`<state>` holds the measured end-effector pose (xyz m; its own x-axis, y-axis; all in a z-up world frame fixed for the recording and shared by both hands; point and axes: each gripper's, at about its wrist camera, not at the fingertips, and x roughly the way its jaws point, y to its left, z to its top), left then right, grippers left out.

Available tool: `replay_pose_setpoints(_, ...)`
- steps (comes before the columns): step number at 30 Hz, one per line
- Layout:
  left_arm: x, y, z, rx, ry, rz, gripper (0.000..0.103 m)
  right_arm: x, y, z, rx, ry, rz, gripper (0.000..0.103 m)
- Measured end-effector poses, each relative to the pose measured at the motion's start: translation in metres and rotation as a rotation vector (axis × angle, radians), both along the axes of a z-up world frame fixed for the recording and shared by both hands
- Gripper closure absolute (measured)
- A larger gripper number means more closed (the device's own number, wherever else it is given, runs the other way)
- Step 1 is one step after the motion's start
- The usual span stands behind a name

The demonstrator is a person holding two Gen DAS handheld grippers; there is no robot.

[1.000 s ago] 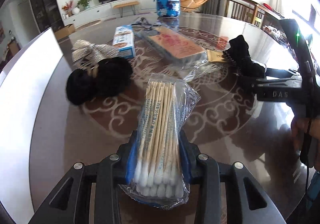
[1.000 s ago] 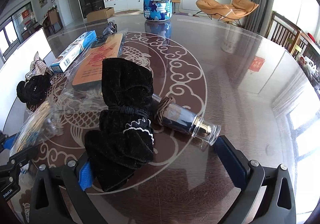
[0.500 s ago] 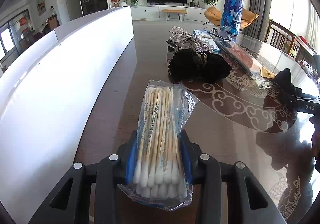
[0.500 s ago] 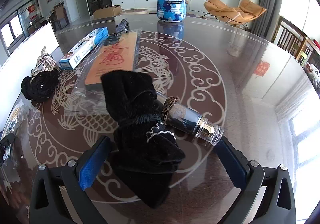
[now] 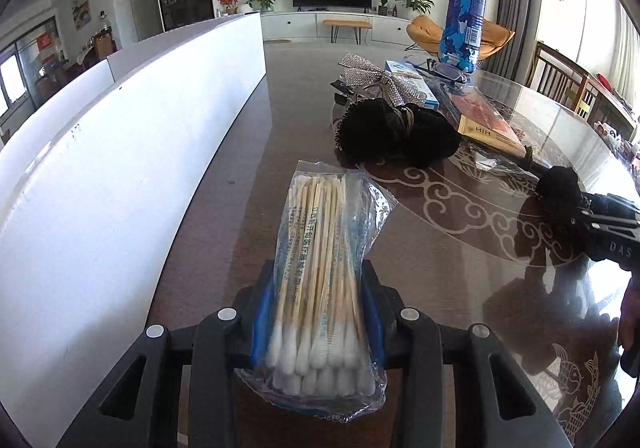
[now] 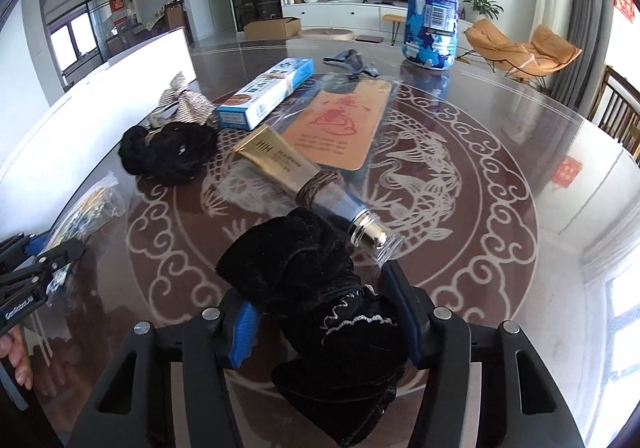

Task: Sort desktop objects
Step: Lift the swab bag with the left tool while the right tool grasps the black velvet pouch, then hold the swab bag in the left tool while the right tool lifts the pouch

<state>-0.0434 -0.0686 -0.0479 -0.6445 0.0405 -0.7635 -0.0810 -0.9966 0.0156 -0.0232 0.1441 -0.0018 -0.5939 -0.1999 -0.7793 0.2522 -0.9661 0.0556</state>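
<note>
On the left side of the glass-topped table [image 5: 460,268], beside a long white wall-like panel [image 5: 120,168], the left gripper [image 5: 316,312] is clamped narrow on a clear bag of cotton swabs [image 5: 320,280], its blue pads pressing the bag near the cotton tips so the sticks stand forward and stay bundled; the bag looks lifted clear of the table, probably for carrying to a sorting spot near that edge. Further right lie a black scrunchie [image 5: 396,132] with a silver bow [image 5: 376,80] behind it, a blue box [image 6: 268,92], a flat orange packet in plastic [image 6: 340,128] and a gold tube [image 6: 288,168] with a brown hair tie [image 6: 318,186] looped around it, all near one another; a tall blue camouflage bottle [image 6: 432,0] stands upright at the far side. On the right, the right gripper [image 6: 324,328] is closing around a black velvet bow [image 6: 320,312], which sits between its jaws at the knotted middle, likely because that is the firmest part of a soft thing. The pads appear to touch the fabric, though whether it is firmly gripped I cannot tell.
</note>
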Motion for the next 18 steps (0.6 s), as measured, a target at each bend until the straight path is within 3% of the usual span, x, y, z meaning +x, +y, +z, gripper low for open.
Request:
replay_pose_setpoints(5, -0.001, 0.000, 0.000, 0.005, 0.001, 0.000, 0.063, 0.030, -0.023, 0.000, 0.007, 0.001, 0.057, 0.044)
replay_pose_setpoints(7, 0.001, 0.000, 0.000, 0.012, 0.002, -0.004, 0.062, 0.032, -0.028, -0.001, 0.027, -0.003, 0.043, 0.028)
replay_pose_setpoints(9, 0.002, 0.002, 0.000, 0.008, -0.002, -0.011, 0.051, 0.030, -0.027, -0.004, 0.035, -0.017, 0.034, 0.015)
replay_pose_setpoints(11, 0.002, 0.002, -0.002, -0.001, -0.016, -0.009, 0.032, 0.028, -0.025, -0.003, 0.026, -0.020, 0.036, 0.014)
replay_pose_setpoints(15, 0.000, 0.000, -0.002, 0.003, -0.025, -0.007, 0.028, 0.027, -0.026, -0.004, 0.043, -0.024, 0.036, 0.010)
replay_pose_setpoints(18, -0.003, -0.001, -0.005, 0.003, -0.045, 0.008, 0.014, 0.026, -0.028, -0.006, 0.069, -0.028, 0.032, 0.008)
